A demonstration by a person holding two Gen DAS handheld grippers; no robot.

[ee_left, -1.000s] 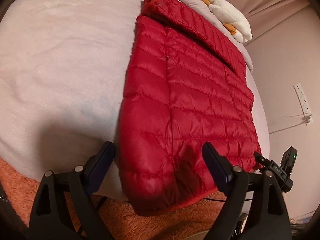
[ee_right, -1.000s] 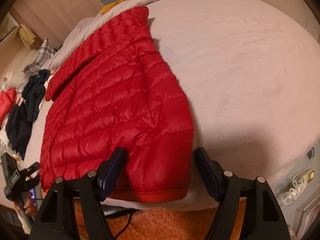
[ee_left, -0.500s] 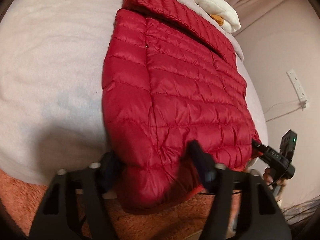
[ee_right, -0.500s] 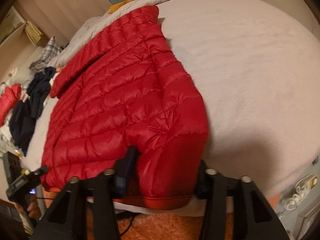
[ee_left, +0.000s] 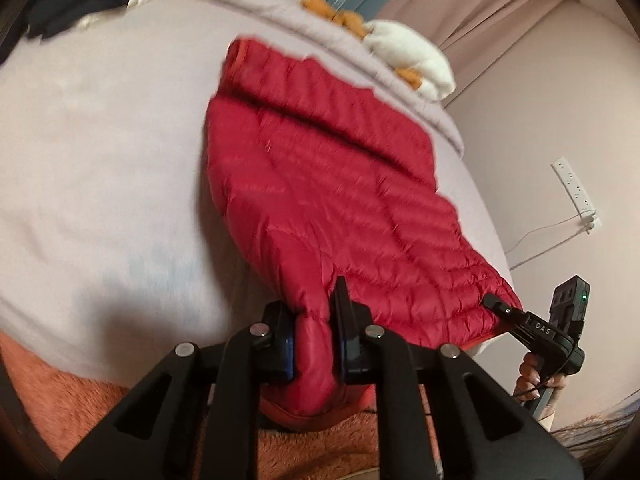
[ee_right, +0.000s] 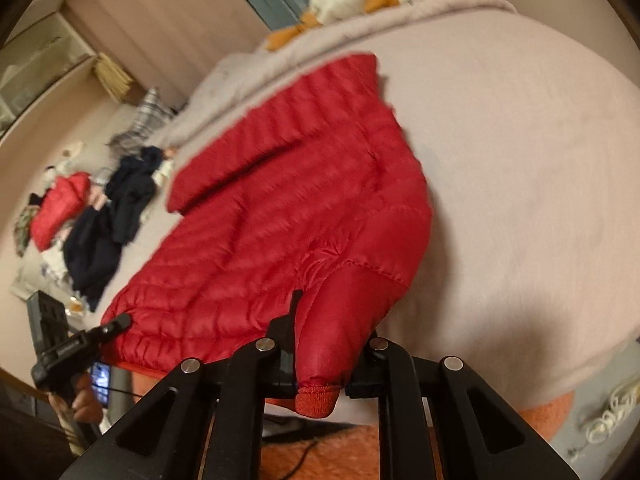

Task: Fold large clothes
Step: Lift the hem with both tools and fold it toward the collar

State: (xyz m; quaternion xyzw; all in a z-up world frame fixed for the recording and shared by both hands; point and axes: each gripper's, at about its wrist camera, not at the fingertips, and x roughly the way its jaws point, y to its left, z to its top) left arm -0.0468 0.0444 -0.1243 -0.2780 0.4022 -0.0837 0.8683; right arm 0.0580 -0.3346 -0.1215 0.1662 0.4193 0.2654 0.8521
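A red quilted puffer jacket [ee_left: 328,200] lies folded lengthwise on the pale bed [ee_left: 100,160]. It also shows in the right wrist view [ee_right: 280,216]. My left gripper [ee_left: 314,332] is shut on one corner of the jacket's near hem, and the fabric bunches between the jaws. My right gripper [ee_right: 324,364] is shut on the other hem corner, with the orange-red trim [ee_right: 316,400] hanging below the jaws. Both corners are lifted off the bed edge. Each gripper shows in the other's view, at the far hem corner [ee_left: 552,332] [ee_right: 64,344].
A white and orange plush toy [ee_left: 412,56] lies by the bed head. Dark clothes [ee_right: 116,220] and another red garment [ee_right: 60,208] are piled on the far side. An orange fluffy rug [ee_left: 320,448] lies below the bed edge. A wall power strip [ee_left: 576,188] has a cable.
Both grippers have closed from open onto the jacket's near hem corners and lifted them off the bed edge. The views have tilted up and are blurred by motion.
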